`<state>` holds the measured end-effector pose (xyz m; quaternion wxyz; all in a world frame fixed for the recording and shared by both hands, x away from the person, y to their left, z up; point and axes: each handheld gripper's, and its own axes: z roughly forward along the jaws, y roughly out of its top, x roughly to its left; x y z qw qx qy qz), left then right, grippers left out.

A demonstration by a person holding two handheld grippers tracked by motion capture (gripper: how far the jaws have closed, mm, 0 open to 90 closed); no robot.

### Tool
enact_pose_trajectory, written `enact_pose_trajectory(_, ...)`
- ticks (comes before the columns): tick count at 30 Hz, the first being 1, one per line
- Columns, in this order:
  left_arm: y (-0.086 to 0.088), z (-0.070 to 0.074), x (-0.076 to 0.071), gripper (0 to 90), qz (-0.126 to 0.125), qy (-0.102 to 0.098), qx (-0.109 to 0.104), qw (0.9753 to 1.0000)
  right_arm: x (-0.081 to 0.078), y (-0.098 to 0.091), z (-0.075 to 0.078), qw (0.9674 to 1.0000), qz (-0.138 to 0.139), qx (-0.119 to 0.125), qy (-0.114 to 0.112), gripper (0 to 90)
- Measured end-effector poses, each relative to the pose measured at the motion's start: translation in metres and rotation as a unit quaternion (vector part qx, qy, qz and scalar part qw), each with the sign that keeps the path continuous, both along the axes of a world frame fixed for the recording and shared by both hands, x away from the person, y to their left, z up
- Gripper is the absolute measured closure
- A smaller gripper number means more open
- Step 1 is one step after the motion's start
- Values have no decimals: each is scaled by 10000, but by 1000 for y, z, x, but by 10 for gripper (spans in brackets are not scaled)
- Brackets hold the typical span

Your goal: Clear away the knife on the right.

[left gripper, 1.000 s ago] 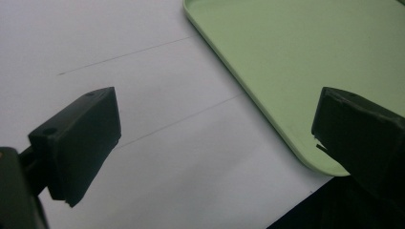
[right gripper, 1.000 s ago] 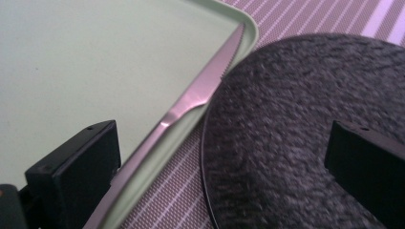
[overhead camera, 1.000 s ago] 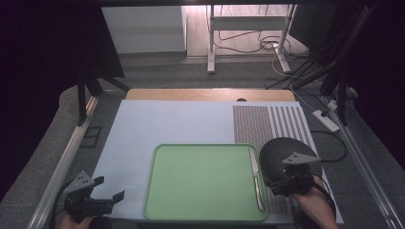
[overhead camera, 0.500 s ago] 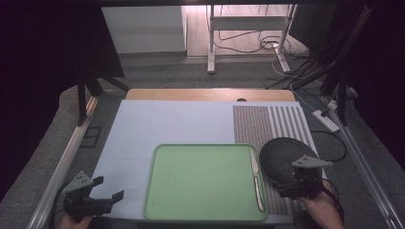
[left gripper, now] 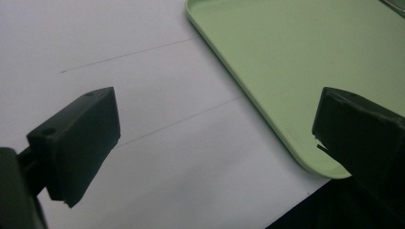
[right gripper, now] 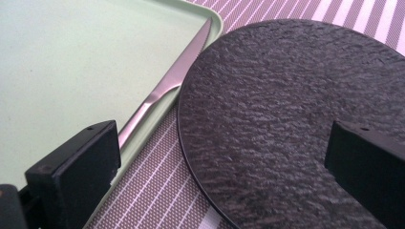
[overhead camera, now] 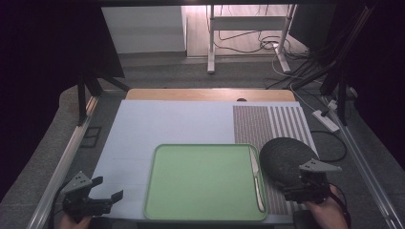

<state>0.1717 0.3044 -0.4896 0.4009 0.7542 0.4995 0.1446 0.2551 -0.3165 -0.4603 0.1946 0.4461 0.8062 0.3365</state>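
A light green tray (overhead camera: 205, 183) lies at the near middle of the table, with a steel knife (overhead camera: 256, 179) along its right rim. A dark round plate (overhead camera: 285, 158) rests on the striped placemat (overhead camera: 267, 124) just right of the tray. My right gripper (overhead camera: 293, 185) hovers open at the plate's near edge; in its own view the right gripper (right gripper: 224, 162) has the plate (right gripper: 286, 95) between wide jaws, and the knife (right gripper: 176, 78) and tray (right gripper: 71, 57) lie to the left. My left gripper (overhead camera: 106, 189) stands open and empty over the white mat, left of the tray (left gripper: 286, 57).
A white mat (overhead camera: 167, 129) covers most of the table, with a wooden strip (overhead camera: 210, 94) at its far edge. Metal rails (overhead camera: 67, 157) run along both sides. A power strip (overhead camera: 325, 120) and cables lie off the table's right side.
My right gripper has drawn back toward the person and slightly right, from over the plate to its near edge. The left gripper has stayed put.
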Motion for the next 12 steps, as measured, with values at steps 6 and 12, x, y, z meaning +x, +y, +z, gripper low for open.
enact_pose_trajectory(6, 1, 0, 0, 31, 15, -10, -25, 10000, -5, -2, 1, 10000, -67, -53, -6, 0)
enact_pose_trajectory(12, 0, 0, 0, 31, 11, 4, -5, 10000, -6, -5, 1, 9999, -95, -49, 77, 0)
